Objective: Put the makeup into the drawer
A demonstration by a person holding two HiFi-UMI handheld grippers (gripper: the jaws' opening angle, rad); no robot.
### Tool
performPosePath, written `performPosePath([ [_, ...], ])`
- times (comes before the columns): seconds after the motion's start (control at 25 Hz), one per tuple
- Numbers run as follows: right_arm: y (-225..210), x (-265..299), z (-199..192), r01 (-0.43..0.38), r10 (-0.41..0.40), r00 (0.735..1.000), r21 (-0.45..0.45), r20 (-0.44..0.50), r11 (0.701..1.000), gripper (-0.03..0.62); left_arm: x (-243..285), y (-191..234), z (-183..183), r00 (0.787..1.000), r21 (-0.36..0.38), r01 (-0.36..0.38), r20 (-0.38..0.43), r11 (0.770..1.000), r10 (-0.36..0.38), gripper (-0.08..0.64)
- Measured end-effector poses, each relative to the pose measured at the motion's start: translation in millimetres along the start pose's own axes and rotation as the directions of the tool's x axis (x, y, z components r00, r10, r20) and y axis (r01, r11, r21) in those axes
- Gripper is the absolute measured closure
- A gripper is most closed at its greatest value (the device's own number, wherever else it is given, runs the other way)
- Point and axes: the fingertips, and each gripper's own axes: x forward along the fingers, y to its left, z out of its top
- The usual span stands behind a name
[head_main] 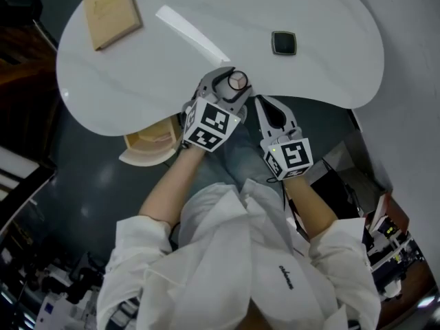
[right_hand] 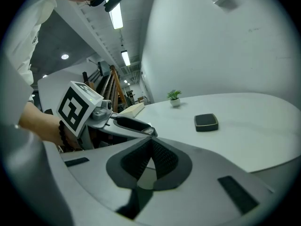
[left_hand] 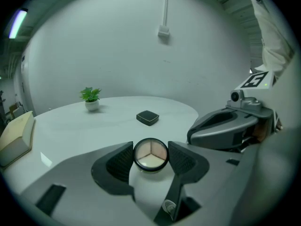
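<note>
Left tongs [left_hand: 150, 149] partly open, pads clamped on the rim of the round compact [left_hand: 150, 155], at the near edge of the desk [head_main: 137, 67]. Right tongs [right_hand: 150, 144] closed tip to tip, empty, just beside the left. Drawer [head_main: 147, 144] pokes out open under the desk edge, below and left of the held compact in head view. Square compact [head_main: 283, 42] lies on the desk, well apart

Risks: the grip is two pad contacts on a smooth round rim, so the compact could spin or squirt out if squeezed off-centre or swung fast. The drawer sits low under the desk lip, so compact or tongs could knock the edge going down, or the drop could miss onto the floor. Right tongs are near enough to bump the left. Powder may crack on a fall

Materials: round compact has a black ring and three pale wedge pans, hard and glossy. Square compact is black, flat, with rounded corners. Desk is white, glossy, kidney-shaped. Drawer looks like pale wood with a curved front. Pads are dark, ribbed, rubbery-looking. Tan flat box [head_main: 111, 11] at the far corner, small potted plant [left_hand: 91, 99]
</note>
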Motion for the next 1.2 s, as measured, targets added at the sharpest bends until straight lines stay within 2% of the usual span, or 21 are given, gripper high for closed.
performPosePath([
  [0.32,100.9,18.9,-29.4,-0.079,0.078,0.996,-0.031,-0.037,0.996,0.575,-97.7,13.4,-49.7,0.998,-0.053,-0.042,0.043,0.998,0.045,0.314],
  [0.64,195.8,43.3,-67.9,-0.169,0.161,0.981,-0.067,-0.111,0.983,0.575,-185.6,24.7,-122.9,0.995,-0.101,-0.091,0.021,0.991,0.094,0.314],
  [0.88,248.0,63.7,-99.0,-0.235,0.213,0.960,-0.105,-0.182,0.966,0.575,-232.7,28.4,-173.6,0.996,-0.111,-0.093,-0.004,0.989,0.093,0.314],
  [1.04,275.5,78.0,-122.3,-0.281,0.246,0.940,-0.128,-0.236,0.951,0.575,-256.9,27.2,-213.4,0.996,-0.092,-0.072,-0.049,0.993,0.068,0.314],
  [1.2,289.6,95.1,-144.7,-0.334,0.275,0.915,-0.173,-0.296,0.926,0.575,-263.9,29.5,-252.8,0.992,-0.007,-0.031,-0.120,1.000,0.030,0.314],
])
